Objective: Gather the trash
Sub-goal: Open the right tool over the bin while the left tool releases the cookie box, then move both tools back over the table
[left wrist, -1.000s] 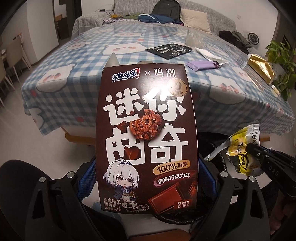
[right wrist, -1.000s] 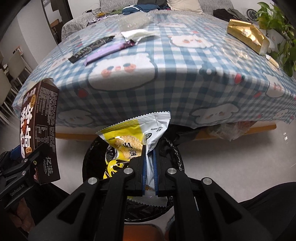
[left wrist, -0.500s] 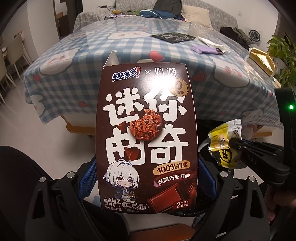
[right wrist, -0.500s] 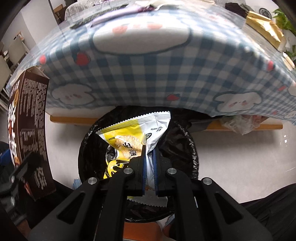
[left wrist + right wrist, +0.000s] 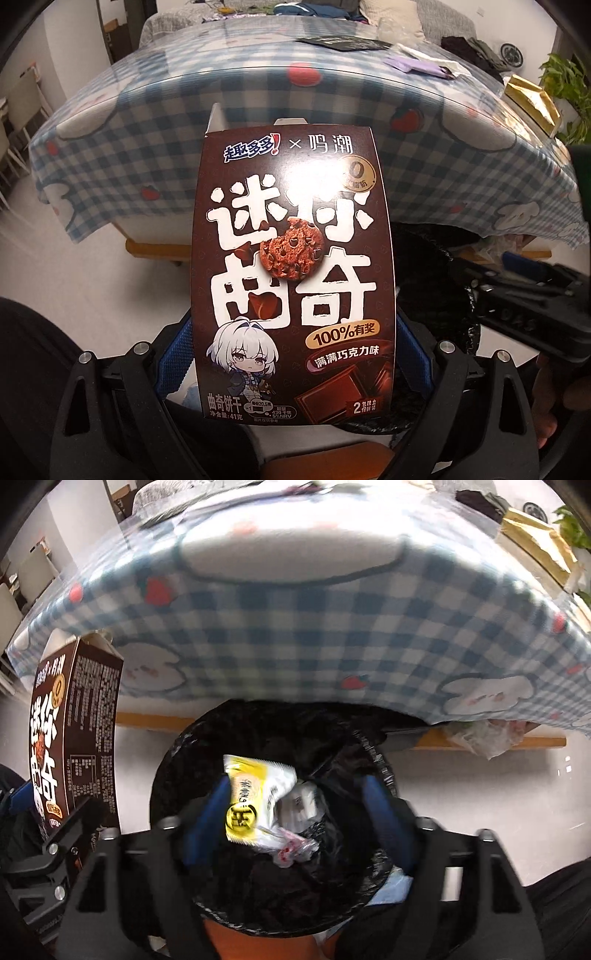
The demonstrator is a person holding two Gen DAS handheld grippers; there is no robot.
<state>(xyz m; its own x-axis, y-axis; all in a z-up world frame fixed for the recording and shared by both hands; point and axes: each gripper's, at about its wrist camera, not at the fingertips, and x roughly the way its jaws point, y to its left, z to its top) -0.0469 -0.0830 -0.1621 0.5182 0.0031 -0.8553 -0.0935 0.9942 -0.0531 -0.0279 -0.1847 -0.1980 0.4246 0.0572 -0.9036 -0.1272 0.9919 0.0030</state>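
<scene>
The right gripper (image 5: 295, 812) hangs over a black-lined trash bin (image 5: 373, 753), its jaws opening wide; a yellow snack wrapper (image 5: 255, 797) sits loose between them, inside the bin's mouth, no pad pressing on it. The left gripper (image 5: 295, 365) stands clamped on a brown cookie box (image 5: 291, 266), held upright just beside the bin. Behind both, a table under a blue checked cloth (image 5: 155, 122) carries a gold packet (image 5: 532, 103) and a purple wrapper (image 5: 413, 66).

Cookie box (image 5: 291, 258) reads "迷你曲奇", "100%有奖", "41克".
</scene>
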